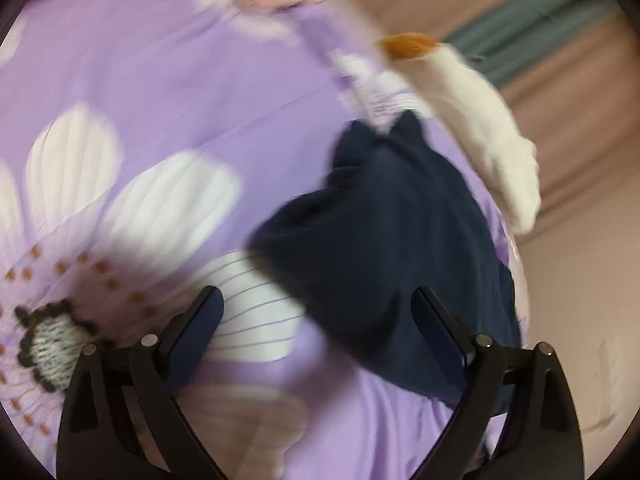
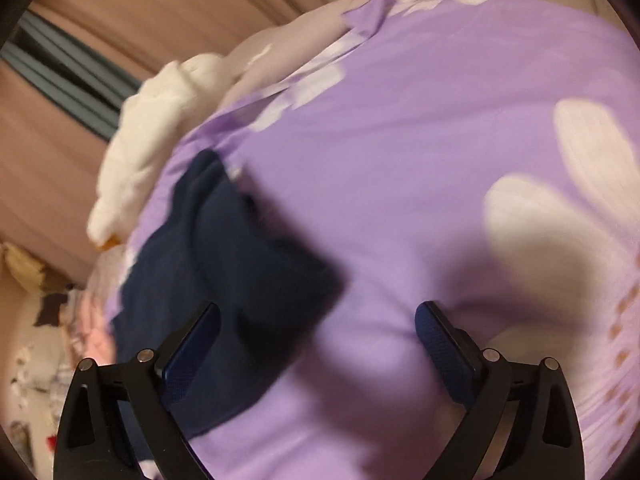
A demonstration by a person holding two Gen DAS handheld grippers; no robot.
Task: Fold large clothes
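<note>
Both views were motion-blurred; the left gripper (image 1: 318, 320) stood wide apart with nothing between its blue textured pads; the right gripper (image 2: 318, 336) likewise gaped wide, gripping nothing. The navy garment (image 1: 384, 248) lay bunched in a soft, creased, roughly folded heap on the purple bedsheet (image 1: 168, 92); in the left view it sat just ahead of the tongs and behind the right-hand finger; in the right view the navy garment (image 2: 224, 264) sat ahead and behind the left-hand finger. The sheet looked smooth, printed with big white ribbed petals. A fluffy white plush toy (image 1: 492, 136) with an orange tip lay beyond the garment at the sheet's edge; a pinkish curtain (image 2: 132, 8) hung farther back.
</note>
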